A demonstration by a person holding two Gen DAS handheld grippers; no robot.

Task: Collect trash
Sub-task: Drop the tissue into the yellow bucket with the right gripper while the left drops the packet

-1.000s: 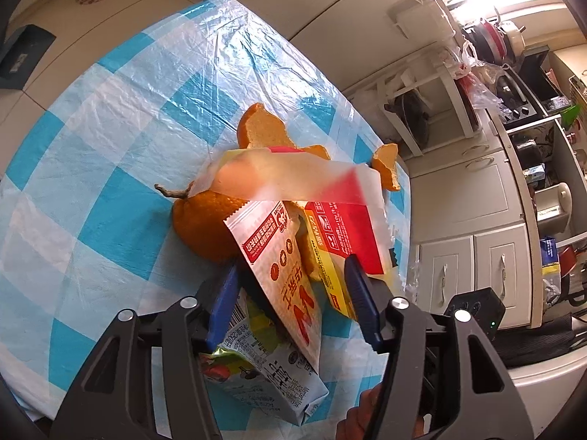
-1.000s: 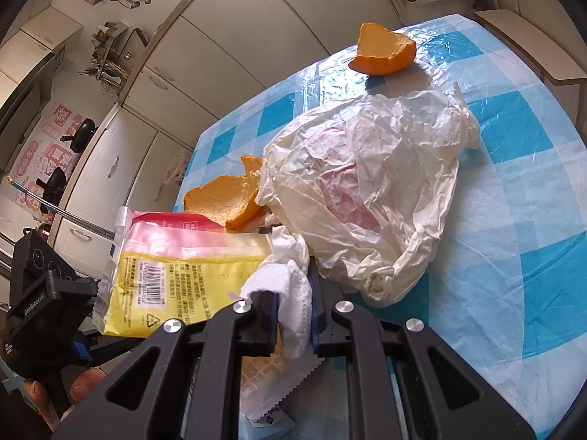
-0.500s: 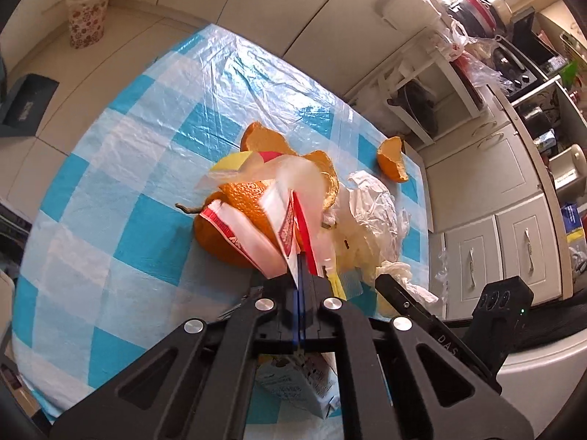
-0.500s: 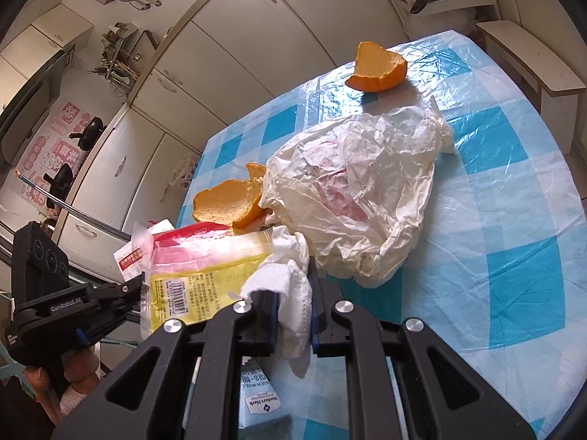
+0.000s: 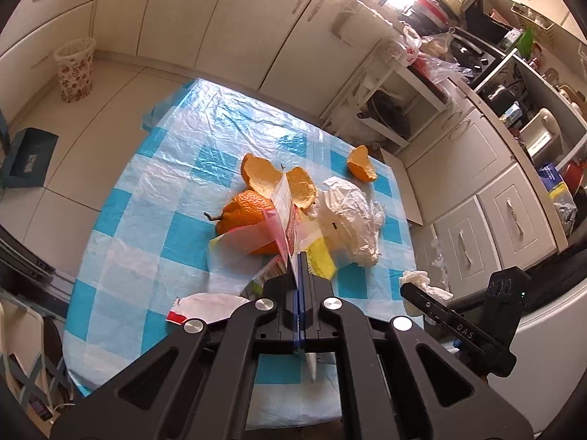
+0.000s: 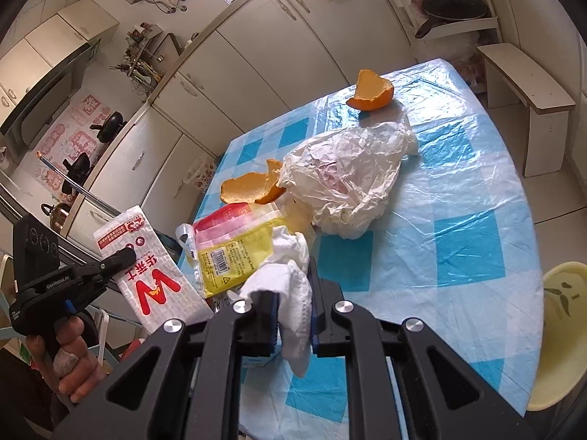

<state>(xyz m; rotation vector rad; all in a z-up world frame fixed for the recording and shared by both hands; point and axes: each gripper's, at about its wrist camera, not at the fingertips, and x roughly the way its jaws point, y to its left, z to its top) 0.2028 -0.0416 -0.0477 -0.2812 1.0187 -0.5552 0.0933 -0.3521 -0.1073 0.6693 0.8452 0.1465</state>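
Note:
My left gripper (image 5: 299,258) is shut on a white-and-red snack wrapper (image 5: 286,205), seen edge-on here and hanging clear of the table in the right wrist view (image 6: 154,282). My right gripper (image 6: 293,286) is shut on a crumpled white tissue (image 6: 290,253). Below lie a yellow-and-red packet (image 6: 234,253), a crumpled white plastic bag (image 6: 352,179), curled orange peels (image 6: 253,189), an orange (image 5: 242,212) and a small carton (image 5: 262,278). Another peel (image 6: 370,91) sits apart at the far side.
The table wears a blue-and-white checked plastic cover (image 5: 146,220). A torn white-and-red scrap (image 5: 205,306) lies near its front edge. A patterned waste basket (image 5: 75,69) stands on the floor by the cabinets. A yellow chair (image 6: 561,330) and a wooden stool (image 6: 524,88) flank the table.
My left gripper went from open around the wrapper to shut on it and lifted it off the pile. My right gripper rose and drew back, still holding the tissue.

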